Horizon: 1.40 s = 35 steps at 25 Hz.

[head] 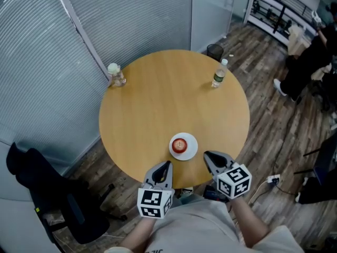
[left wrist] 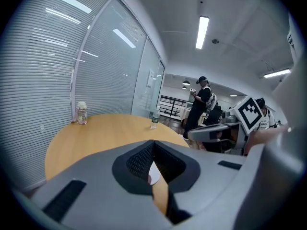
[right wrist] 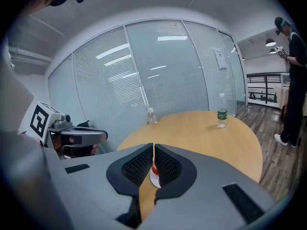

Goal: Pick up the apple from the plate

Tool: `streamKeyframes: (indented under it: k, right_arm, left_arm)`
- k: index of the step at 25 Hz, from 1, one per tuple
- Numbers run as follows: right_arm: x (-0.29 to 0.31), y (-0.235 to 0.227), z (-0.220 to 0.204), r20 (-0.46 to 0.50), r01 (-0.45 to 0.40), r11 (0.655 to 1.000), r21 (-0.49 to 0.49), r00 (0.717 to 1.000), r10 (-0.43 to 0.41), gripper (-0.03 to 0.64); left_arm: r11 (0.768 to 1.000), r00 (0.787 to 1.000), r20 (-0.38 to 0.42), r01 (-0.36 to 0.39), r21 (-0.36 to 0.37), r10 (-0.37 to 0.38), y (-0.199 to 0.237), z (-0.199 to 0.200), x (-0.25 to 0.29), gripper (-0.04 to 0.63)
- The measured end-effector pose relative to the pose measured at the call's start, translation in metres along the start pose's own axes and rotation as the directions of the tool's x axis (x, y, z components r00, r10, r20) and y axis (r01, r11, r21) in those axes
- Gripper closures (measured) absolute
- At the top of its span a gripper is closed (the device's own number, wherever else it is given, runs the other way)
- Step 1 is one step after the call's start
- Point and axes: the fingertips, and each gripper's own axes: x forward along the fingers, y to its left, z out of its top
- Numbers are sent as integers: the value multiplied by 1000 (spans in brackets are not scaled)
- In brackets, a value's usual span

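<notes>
1. A round wooden surface [head: 158, 109] carries a white plate [head: 191, 151] close to the edge nearest the person. The red apple [head: 179, 145] sits upright in the middle of that plate, and nothing touches it.
2. The left gripper [head: 166, 165] is over the near edge of the surface, just below and left of the plate in the head view. Its tip points toward the plate but stays apart from it.
3. In the left gripper view, the left gripper [left wrist: 153, 145] has its jaws pressed fully together with nothing between them. A sliver of the plate [left wrist: 154, 175] shows beneath the tips.
4. The right gripper [head: 207, 155] is just beside the plate's right rim, angled in toward the apple, with a small gap of bare wood between.
5. In the right gripper view, the right gripper [right wrist: 153, 147] has its jaws together with only a hairline seam, and they hold nothing. The apple [right wrist: 154, 169] and the plate [right wrist: 154, 180] show beyond the tips.
6. On the far side stand a clear bottle with a green label [head: 219, 74] near the right edge and a small lidded jar [head: 115, 74] at the left edge, well apart from each other.
7. A black chair [head: 47, 194] stands on the wooden floor at the left, beside a glass wall with blinds.
8. A person in dark clothes [head: 310, 57] is at the far right.
</notes>
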Motion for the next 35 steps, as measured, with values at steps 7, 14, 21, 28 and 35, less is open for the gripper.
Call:
streamKeyframes:
  k: [7, 14, 21, 28, 35]
  right_arm:
    - [16, 1, 4, -11, 27, 999, 37, 1000, -27, 583]
    - [21, -10, 5, -24, 82, 995, 64, 996, -81, 583]
    - [31, -16, -12, -58, 103, 992, 78, 993, -99, 583]
    - [45, -26, -23, -82, 115, 988, 99, 991, -107, 583]
    - [57, -32, -32, -98, 112, 985, 130, 990, -100, 583]
  left_arm:
    - [998, 999, -35, 43, 39, -41, 21, 7, 14, 592]
    - [996, 994, -80, 72, 45, -68, 36, 4, 28, 592]
    - [994, 988, -118, 102, 28, -98, 35, -12, 45, 592]
    - [994, 984, -144, 110, 28, -105, 42, -26, 65, 592]
    - [991, 979, -157, 133, 20, -128, 42, -35, 87, 592]
